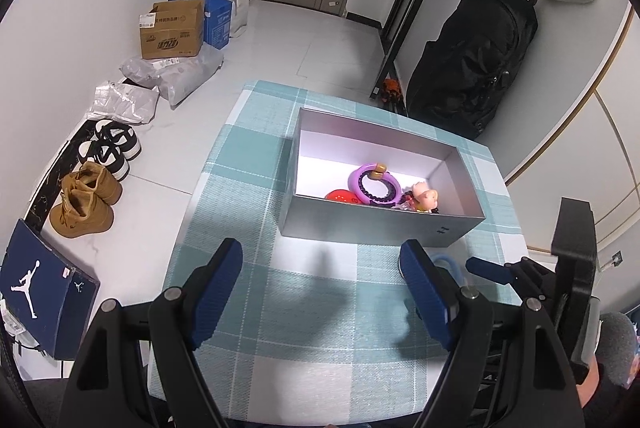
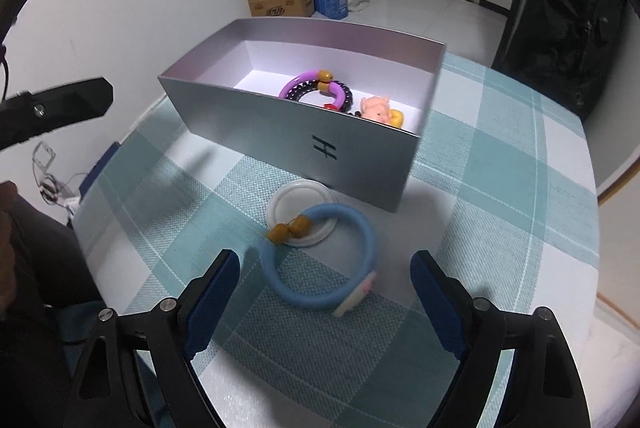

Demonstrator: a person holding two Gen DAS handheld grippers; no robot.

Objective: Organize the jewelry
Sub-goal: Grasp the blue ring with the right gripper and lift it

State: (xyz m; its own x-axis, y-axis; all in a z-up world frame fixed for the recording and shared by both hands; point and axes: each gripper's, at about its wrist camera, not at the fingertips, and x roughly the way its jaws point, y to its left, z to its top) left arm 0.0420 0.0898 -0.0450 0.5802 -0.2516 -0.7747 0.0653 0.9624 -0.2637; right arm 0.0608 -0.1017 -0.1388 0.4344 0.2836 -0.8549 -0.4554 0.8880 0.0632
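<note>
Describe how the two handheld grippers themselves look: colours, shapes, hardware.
Both the left gripper and the right gripper look alike: black angular linkage arms with triangular cutouts, silver pivot screws, and two flat fingers covered in ribbed dark-blue pads. No cables or markings show on them.

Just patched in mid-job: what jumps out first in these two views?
The silver box sits open on the checked tablecloth, already holding a purple bracelet and a pink figurine. In front of it, a blue bracelet overlaps a white ring, between the open right hand-held gripper fingers.
</note>
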